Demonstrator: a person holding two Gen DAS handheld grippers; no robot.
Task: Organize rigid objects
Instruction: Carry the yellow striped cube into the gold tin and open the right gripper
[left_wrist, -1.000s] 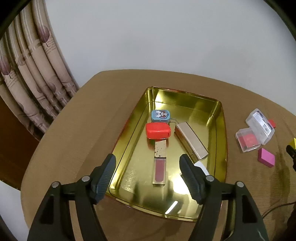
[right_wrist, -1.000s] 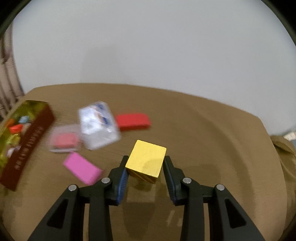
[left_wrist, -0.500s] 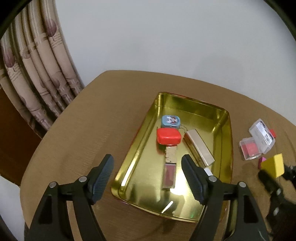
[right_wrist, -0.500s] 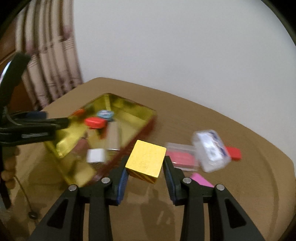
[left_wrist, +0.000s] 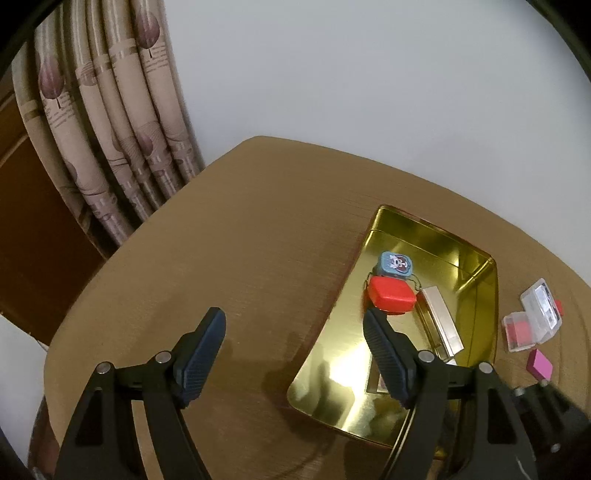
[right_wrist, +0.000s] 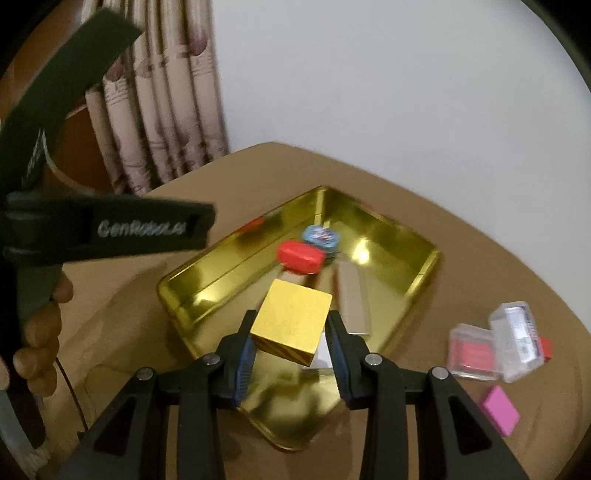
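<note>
My right gripper (right_wrist: 291, 328) is shut on a yellow cube (right_wrist: 291, 320) and holds it above the near end of a gold tray (right_wrist: 229, 273). The tray (left_wrist: 476, 306) holds a red box (left_wrist: 392, 295), a small blue tin (left_wrist: 394, 264) and a gold lipstick case (left_wrist: 441, 325). My left gripper (left_wrist: 293, 332) is open and empty over the table, left of the tray. The left gripper body (right_wrist: 103, 229) and the hand on it show at the left of the right wrist view.
On the round brown table (left_wrist: 236, 236), right of the tray, lie a clear open case with a red insert (right_wrist: 495, 343), a pink block (right_wrist: 500, 410) and a red piece (right_wrist: 546, 347). A curtain (left_wrist: 107, 129) hangs at the back left.
My right gripper has carried the yellow cube left, from the bare table to above the tray. My left gripper has swung left, off the tray.
</note>
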